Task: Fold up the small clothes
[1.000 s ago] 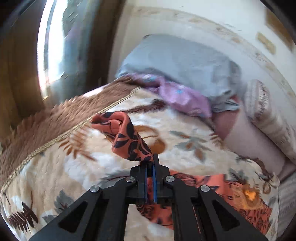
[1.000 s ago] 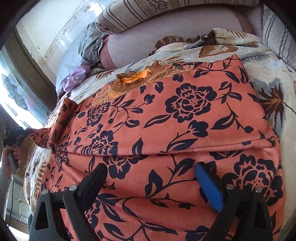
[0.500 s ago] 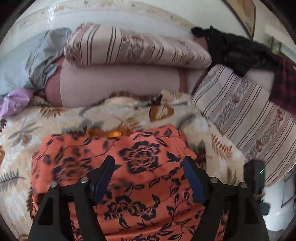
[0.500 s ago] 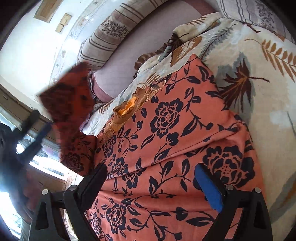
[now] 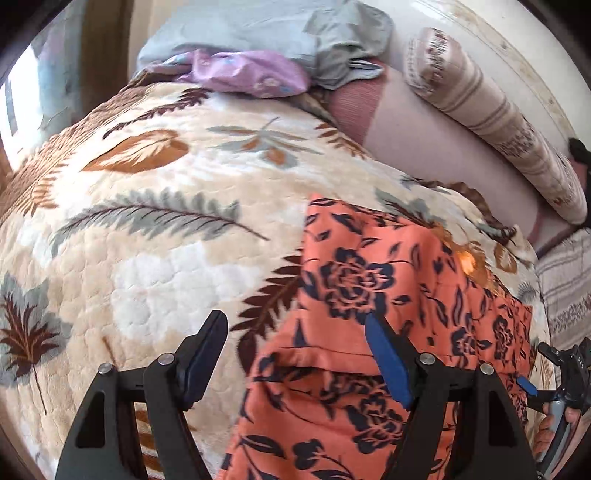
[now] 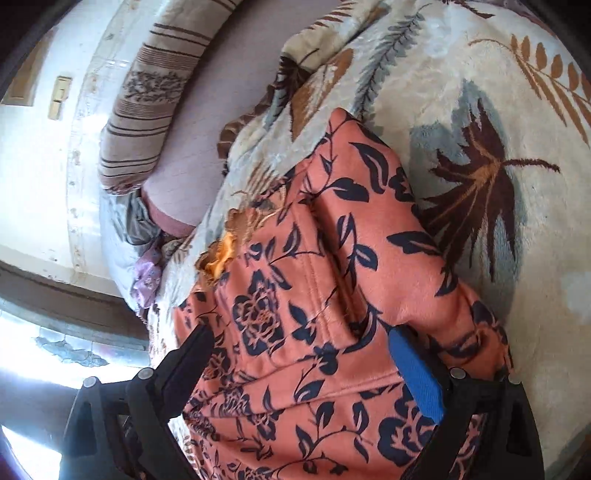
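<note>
An orange garment with dark blue flowers [image 5: 369, 314] lies folded on a cream leaf-patterned blanket [image 5: 155, 236]. My left gripper [image 5: 295, 328] is open and empty, hovering over the garment's left edge. The garment also fills the right wrist view [image 6: 332, 295], with an embroidered neckline [image 6: 225, 251] at its far end. My right gripper [image 6: 299, 347] is open and empty just above the garment. The right gripper also shows at the right edge of the left wrist view [image 5: 554, 376].
Grey [image 5: 266, 26] and purple [image 5: 240, 70] clothes are piled at the bed's far end. A striped pillow [image 5: 491, 110] and a mauve bolster [image 5: 424, 136] lie along the wall. A window [image 6: 48, 354] is on the left.
One second ago my left gripper was shut on a sleeve of the garment; it swung it across, let go and now hovers open. My right gripper stayed open over the garment.
</note>
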Tool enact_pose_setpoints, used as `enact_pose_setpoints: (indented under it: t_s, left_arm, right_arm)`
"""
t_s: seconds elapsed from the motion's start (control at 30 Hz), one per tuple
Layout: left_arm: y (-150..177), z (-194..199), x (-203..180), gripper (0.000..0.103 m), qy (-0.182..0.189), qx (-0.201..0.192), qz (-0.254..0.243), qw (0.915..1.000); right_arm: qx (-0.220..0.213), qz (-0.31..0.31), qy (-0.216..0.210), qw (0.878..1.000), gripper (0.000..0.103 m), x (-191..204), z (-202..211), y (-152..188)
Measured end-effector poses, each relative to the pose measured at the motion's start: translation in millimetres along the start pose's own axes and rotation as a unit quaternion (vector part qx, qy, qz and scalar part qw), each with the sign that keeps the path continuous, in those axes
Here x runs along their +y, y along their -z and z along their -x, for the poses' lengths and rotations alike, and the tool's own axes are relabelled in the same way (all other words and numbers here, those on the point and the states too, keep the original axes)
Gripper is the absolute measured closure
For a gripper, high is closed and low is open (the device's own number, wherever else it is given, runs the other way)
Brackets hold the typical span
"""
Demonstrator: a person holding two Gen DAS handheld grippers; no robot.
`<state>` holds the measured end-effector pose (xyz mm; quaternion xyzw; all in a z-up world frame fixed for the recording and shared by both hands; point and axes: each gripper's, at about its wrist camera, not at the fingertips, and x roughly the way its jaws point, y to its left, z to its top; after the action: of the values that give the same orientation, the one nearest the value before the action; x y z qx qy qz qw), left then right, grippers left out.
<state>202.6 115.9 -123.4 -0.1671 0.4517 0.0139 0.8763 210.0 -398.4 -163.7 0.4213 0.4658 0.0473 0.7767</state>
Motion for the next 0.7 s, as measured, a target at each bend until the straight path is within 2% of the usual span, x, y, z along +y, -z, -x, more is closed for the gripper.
enact_pose_setpoints:
  t_s: [0.07,0.13,0.17,0.2,0.23,0.37,0.4,0.43,0.47,0.5,0.53,0.57,0.63,0.7]
  left_arm:
    - [2.9,-10.4,11.7,0.025,-0.002,0.011,0.016,0.9998]
    - [5.6,-22.1,16.0,0.025,-0.002,0.026,0.021,0.9994]
    - [7.1,-26.9,16.6,0.025,-0.001,0.033,0.020,0.9992]
    - [7.5,-30.6,16.9,0.025,0.000,0.037,0.020,0.9991]
    - [8.0,-31.7,17.5,0.025,0.001,0.038,0.019,0.9991]
    - [5.0,-18.9,22.3,0.025,0.011,0.017,0.019,0.9996]
    - [2.9,-14.0,22.9,0.025,0.010,0.009,0.017,0.9998]
    - [0.6,-10.5,21.8,0.025,0.009,0.001,0.015,0.9998]
    - [-1.9,-8.4,19.6,0.025,0.010,-0.005,0.013,0.9998]
    - [-4.8,-8.7,15.9,0.025,0.012,-0.006,0.011,0.9998]
    - [-6.5,-10.3,10.3,0.025,0.015,-0.003,0.007,0.9999]
    - [-7.3,-12.6,3.7,0.025,0.017,0.003,0.001,0.9998]
    - [-6.3,-19.1,-9.2,0.025,0.010,0.009,-0.023,0.9997]
    - [0.7,-40.1,-20.9,0.024,-0.032,0.036,-0.064,0.9968]
  right_arm:
    - [0.010,0.034,0.048,0.998,0.010,15.0,-11.0,-5.6]
    - [0.032,0.083,0.105,0.991,0.048,35.6,-22.5,-6.3]
    - [0.048,0.104,0.115,0.987,0.084,44.6,-27.6,-5.8]
    - [0.049,0.123,0.123,0.983,0.085,52.8,-26.3,-3.8]
    - [0.033,0.150,0.137,0.979,0.085,65.4,-18.0,-1.5]
    - [-0.057,0.222,0.139,0.963,0.086,102.0,46.7,17.9]
    - [-0.069,0.229,0.150,0.959,0.086,98.6,56.1,22.1]
    - [-0.062,0.223,0.161,0.959,0.086,89.0,56.1,23.7]
    - [-0.043,0.210,0.174,0.961,0.081,75.4,47.6,23.7]
    - [-0.016,0.197,0.188,0.962,0.071,57.3,33.0,22.9]
    - [0.017,0.185,0.203,0.962,0.057,38.6,16.2,21.4]
    - [0.041,0.174,0.204,0.963,0.026,22.8,4.9,23.3]
    - [0.004,0.185,0.185,0.965,0.026,22.2,15.2,29.7]
    - [-0.038,0.172,0.177,0.968,0.026,28.0,36.0,29.1]
